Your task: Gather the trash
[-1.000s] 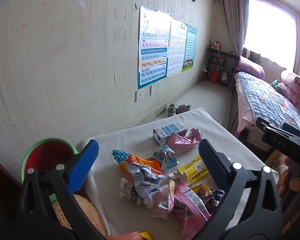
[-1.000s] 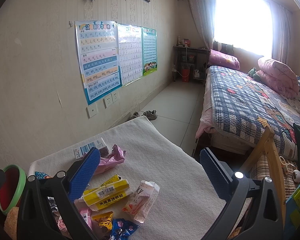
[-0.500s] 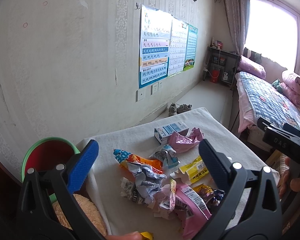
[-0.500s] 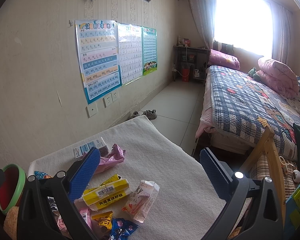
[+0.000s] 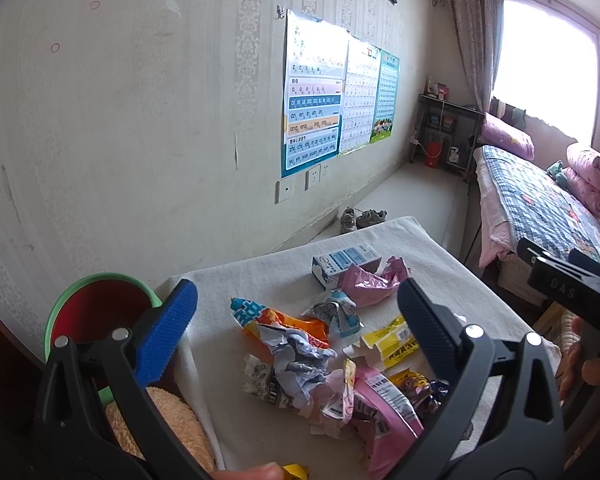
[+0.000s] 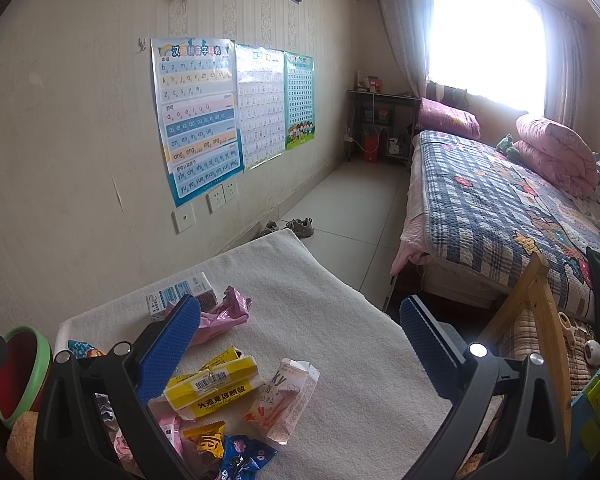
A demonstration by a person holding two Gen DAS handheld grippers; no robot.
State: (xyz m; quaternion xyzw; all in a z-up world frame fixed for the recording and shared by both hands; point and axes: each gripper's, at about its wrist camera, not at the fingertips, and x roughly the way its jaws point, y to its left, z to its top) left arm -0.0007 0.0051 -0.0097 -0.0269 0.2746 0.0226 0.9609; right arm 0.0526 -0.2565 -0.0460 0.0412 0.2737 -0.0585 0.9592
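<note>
Both of your tools are raised above the cloth-covered white table (image 6: 340, 320), and neither has taken anything: the left gripper (image 5: 296, 316) has its blue-padded fingers (image 5: 168, 328) spread wide and empty, and the right gripper (image 6: 300, 332) is likewise parted with nothing between its pads. The trash lies in a loose heap at the near left of the table: a crumpled orange-and-blue snack wrapper (image 5: 272, 320), a torn white printed wrapper (image 5: 296, 364), a pink plastic packet (image 5: 384, 408), a flattened yellow cardboard box (image 6: 212, 384), a pale pink biscuit sachet (image 6: 288, 396) and, farther back, a small blue-and-white carton (image 5: 344, 262) touching a crumpled pink bag (image 5: 372, 284). The round green-rimmed bin with a red interior (image 5: 96, 312) stands just off the table's left edge, beside a tan plush object (image 5: 160, 424), and appears to be the receptacle. Judged from this, collection is not yet begun. Assign your left tool the wrappers nearest the bin, since its path is shortest. Pick one piece at a time, from the edge of the heap, not the overlapped centre. Descend so that one finger slides under a raised fold, as thin film lying flat on cloth is likely to slip. Close fully before lifting, and release only once over the bin's mouth. Keep the right tool clear of the left one's path.
</note>
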